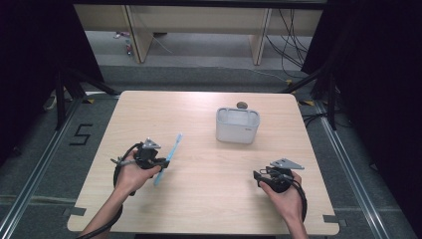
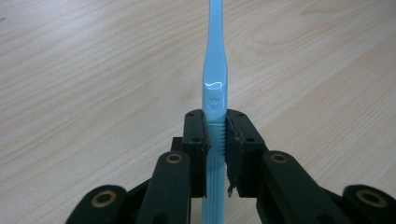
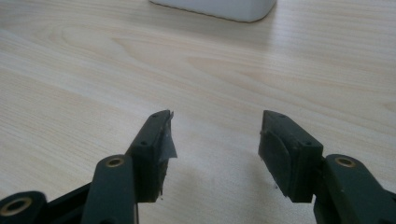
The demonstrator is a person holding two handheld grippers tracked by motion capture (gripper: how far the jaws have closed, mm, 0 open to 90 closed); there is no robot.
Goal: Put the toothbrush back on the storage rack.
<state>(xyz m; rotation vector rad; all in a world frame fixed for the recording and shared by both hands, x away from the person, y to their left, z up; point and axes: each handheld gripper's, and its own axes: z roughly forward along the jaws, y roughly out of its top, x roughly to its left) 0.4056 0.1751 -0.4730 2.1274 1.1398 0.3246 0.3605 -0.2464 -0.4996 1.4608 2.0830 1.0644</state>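
Toothbrush (image 2: 215,88), slim glossy light-blue plastic with a ribbed handle, is pinched in the left gripper (image 2: 216,135) at the wooden table's (image 1: 209,169) eight o'clock, long axis pointing toward one o'clock. Right gripper (image 3: 215,135) gapes, holding nothing.

Two hand-held black plastic claws: left claw (image 1: 160,162), right claw (image 1: 258,175). Each carries a grey three-cornered plate and a looping black cable. Brass-coloured rivets at the jaw links, small screws in the pads. Forearms bare, no sleeves.
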